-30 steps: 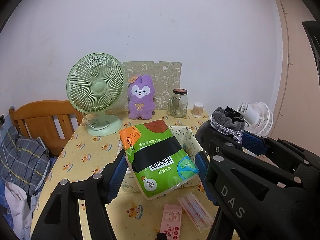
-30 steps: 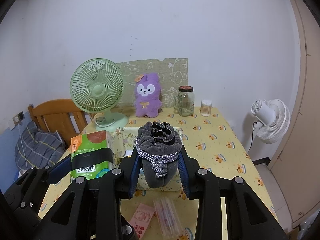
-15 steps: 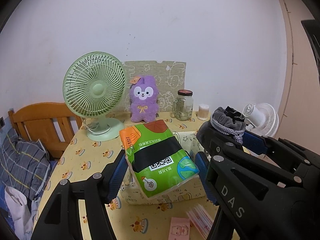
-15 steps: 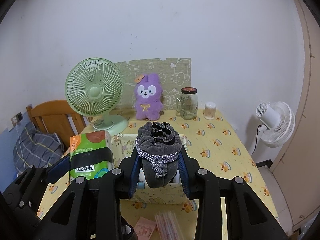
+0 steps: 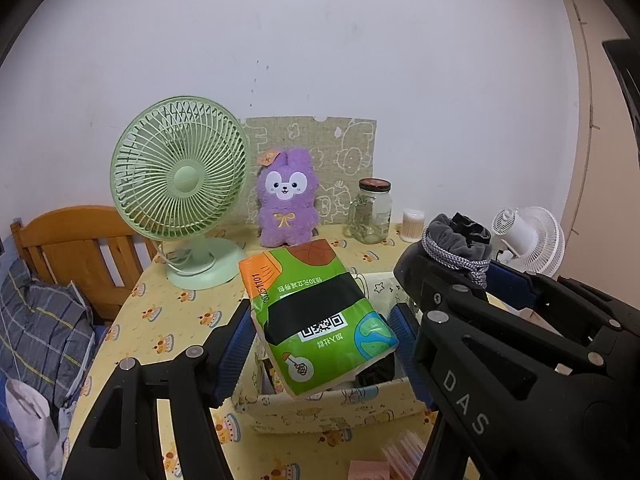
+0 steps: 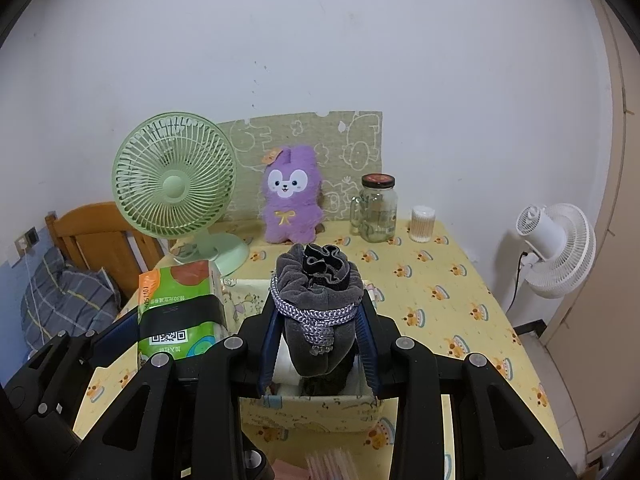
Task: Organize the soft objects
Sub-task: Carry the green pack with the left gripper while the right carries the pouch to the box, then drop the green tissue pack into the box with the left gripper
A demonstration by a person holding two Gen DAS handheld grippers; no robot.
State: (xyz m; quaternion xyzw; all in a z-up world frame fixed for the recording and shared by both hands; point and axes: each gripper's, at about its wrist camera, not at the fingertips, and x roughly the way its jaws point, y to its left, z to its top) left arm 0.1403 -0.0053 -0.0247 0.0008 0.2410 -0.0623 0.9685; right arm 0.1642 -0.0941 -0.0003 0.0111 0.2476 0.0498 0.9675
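Note:
My left gripper (image 5: 322, 344) is shut on a green tissue pack (image 5: 316, 316), held above the open fabric storage box (image 5: 332, 406). The pack (image 6: 180, 316) also shows at the left of the right wrist view. My right gripper (image 6: 318, 344) is shut on a grey drawstring pouch (image 6: 320, 304) with a braided cord, hanging over the same box (image 6: 312, 406). The pouch (image 5: 458, 242) appears at the right of the left wrist view. Dark and white things lie inside the box. A purple plush rabbit (image 5: 286, 200) sits at the back of the table against a patterned mat.
A green desk fan (image 5: 180, 184) stands back left, a glass jar (image 5: 370, 212) and a cotton-swab tub (image 5: 412, 224) back right. A white fan (image 6: 554, 244) is beyond the table's right edge. A wooden chair (image 5: 80, 240) with clothes is left. Pink card and straws lie by the near edge.
Both grippers have moved forward together with their loads. The storage box has come closer and now lies under the pack and the pouch. The pink card and straws have slid toward the bottom edge.

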